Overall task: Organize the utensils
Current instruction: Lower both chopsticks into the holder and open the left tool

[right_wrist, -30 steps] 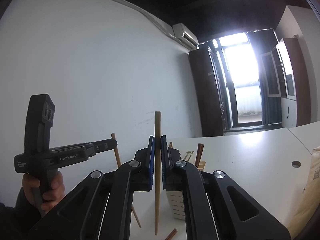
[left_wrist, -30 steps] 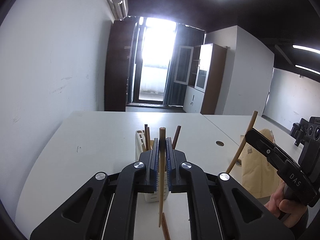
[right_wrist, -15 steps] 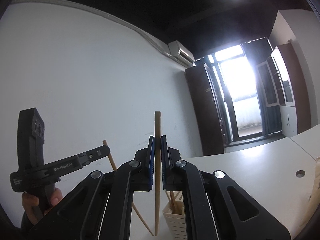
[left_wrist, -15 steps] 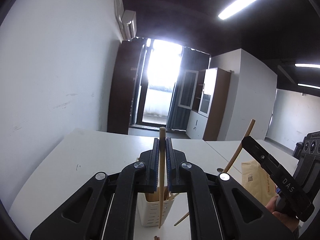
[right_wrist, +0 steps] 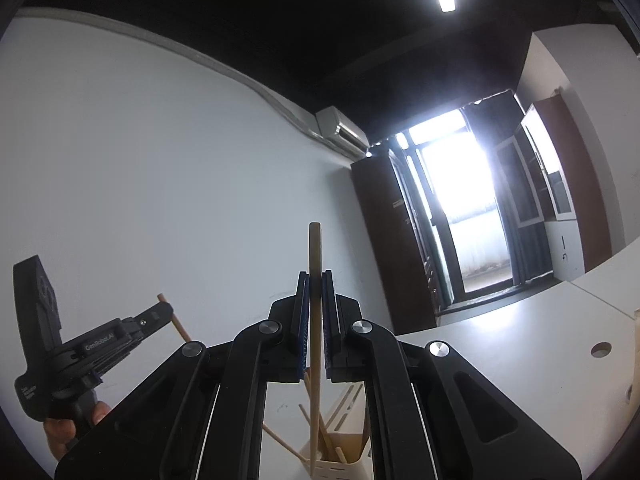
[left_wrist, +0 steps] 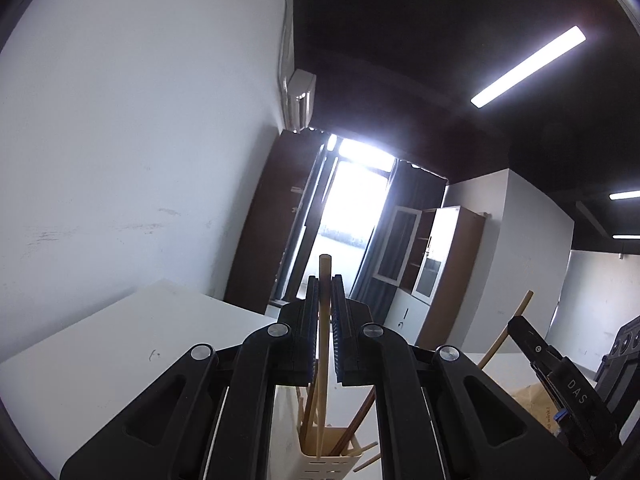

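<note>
Two wooden chopsticks are held upright, one clamped in the left gripper [left_wrist: 325,328] and one in the right gripper [right_wrist: 315,328]. Each chopstick [left_wrist: 324,320] is gripped towards its upper end, its lower tip reaching the mouth of the cream slotted holder [left_wrist: 330,462] on the white table [left_wrist: 120,344], where other sticks already lean. The sticks are judged light, stiff and smooth, so a grip near the top leaves the tip free to swing. Both grippers are aimed roughly level, side by side above the holder.
</note>
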